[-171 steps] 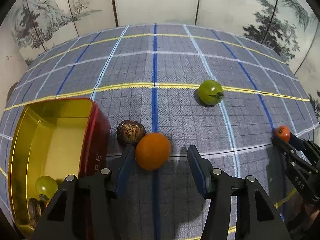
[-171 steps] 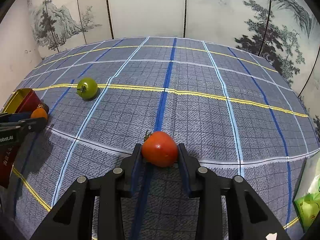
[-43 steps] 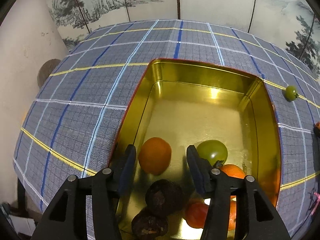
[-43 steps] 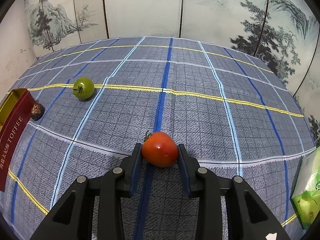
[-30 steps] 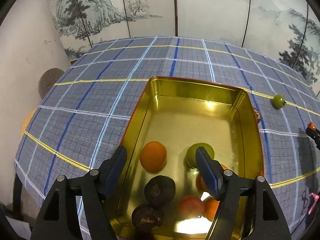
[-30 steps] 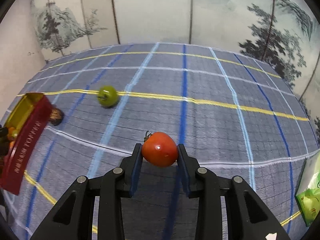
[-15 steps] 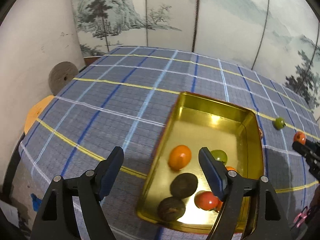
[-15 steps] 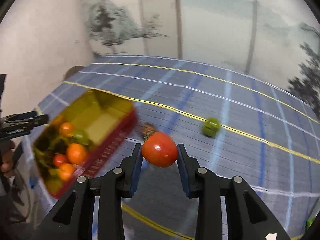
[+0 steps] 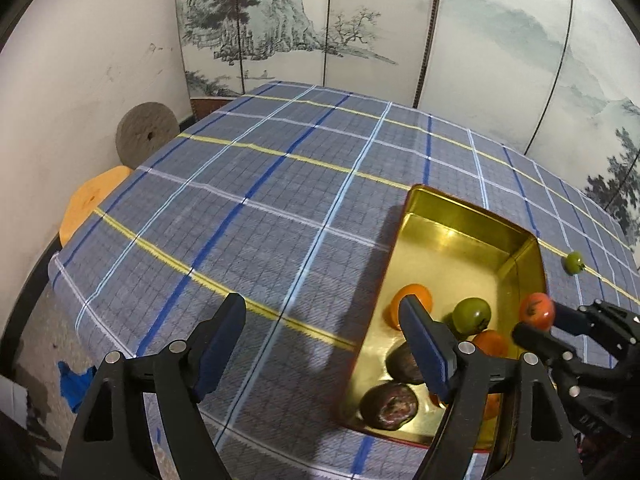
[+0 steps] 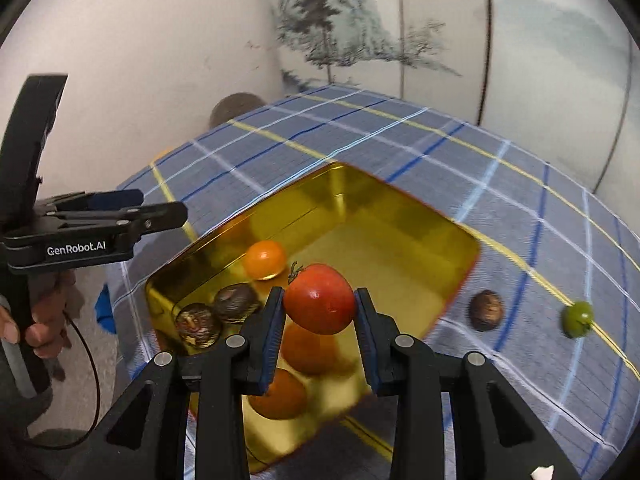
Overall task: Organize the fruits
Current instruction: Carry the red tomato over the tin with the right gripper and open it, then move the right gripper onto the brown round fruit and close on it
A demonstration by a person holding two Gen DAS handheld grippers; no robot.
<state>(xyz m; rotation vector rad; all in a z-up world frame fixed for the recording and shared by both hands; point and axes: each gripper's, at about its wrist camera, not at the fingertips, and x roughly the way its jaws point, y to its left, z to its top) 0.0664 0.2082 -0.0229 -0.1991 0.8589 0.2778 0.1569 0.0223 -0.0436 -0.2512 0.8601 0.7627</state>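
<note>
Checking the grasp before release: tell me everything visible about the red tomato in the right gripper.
The tomato is round, glossy red with a highlight and a small dark stem at its upper left. It looks whole and unbruised. The right gripper is shut on it, blue pads pressing its two sides. It hangs above the open gold tin, over the orange fruits inside, touching none of them as far as the views show.

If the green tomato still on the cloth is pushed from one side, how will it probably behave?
The green tomato looks round and smooth, so it would likely roll away. Nothing beside it on the flat tablecloth would stop it. Its glossy skin may slip between pads.
</note>
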